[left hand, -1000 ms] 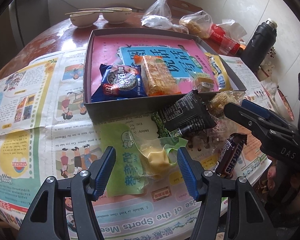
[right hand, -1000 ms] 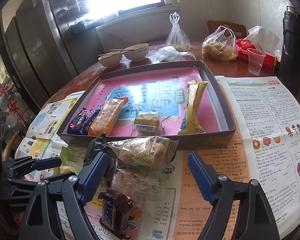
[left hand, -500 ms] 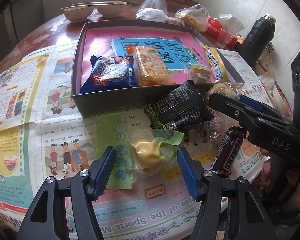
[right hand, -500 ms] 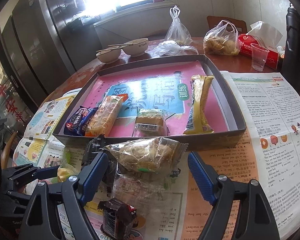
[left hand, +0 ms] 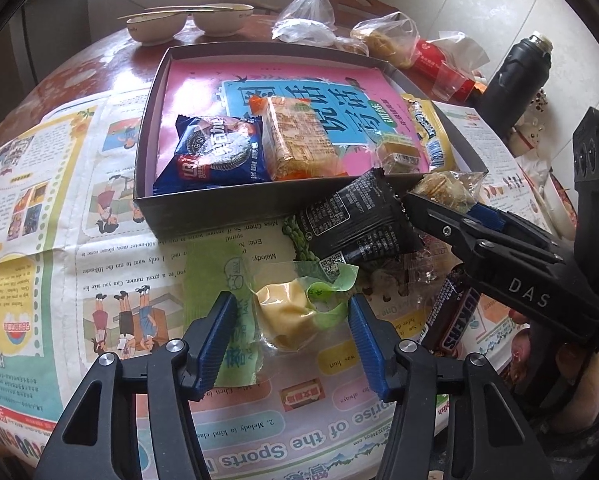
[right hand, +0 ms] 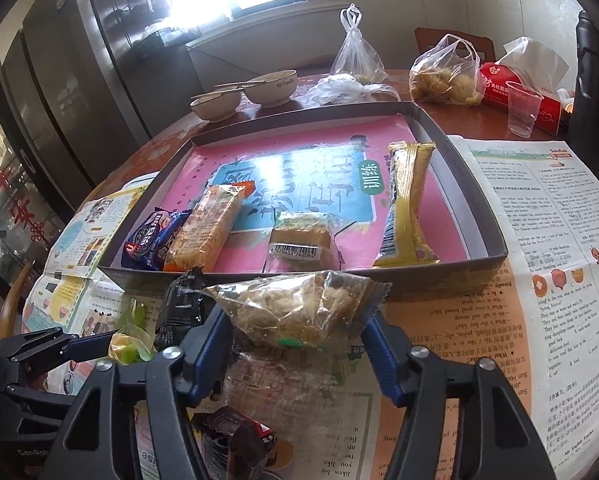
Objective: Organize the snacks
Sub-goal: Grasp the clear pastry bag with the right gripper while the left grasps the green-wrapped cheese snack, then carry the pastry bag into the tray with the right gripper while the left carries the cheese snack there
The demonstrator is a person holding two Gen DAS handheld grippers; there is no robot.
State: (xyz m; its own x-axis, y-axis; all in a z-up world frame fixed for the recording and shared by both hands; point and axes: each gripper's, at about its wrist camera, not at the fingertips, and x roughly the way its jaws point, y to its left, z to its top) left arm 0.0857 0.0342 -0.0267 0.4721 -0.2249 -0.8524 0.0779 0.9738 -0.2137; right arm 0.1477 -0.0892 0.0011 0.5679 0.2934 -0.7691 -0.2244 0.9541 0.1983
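While left tongs gape around a clear-wrapped yellow cake on the newspapered counter, right tongs pinch a clear crumbly-snack packet before the shallow grey box, holding blue cookie pack, orange biscuit pack, small brown cake, yellow bar.

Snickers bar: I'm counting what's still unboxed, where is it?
Outside the box, on the newspaper, the Snickers bar lies under the right gripper, right of the yellow snack.

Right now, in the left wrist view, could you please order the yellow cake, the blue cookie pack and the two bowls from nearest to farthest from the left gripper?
1. Yellow cake, between the left gripper fingers.
2. Blue cookie pack, in the box's near-left corner.
3. Bowls, beyond the box at the table's far edge.
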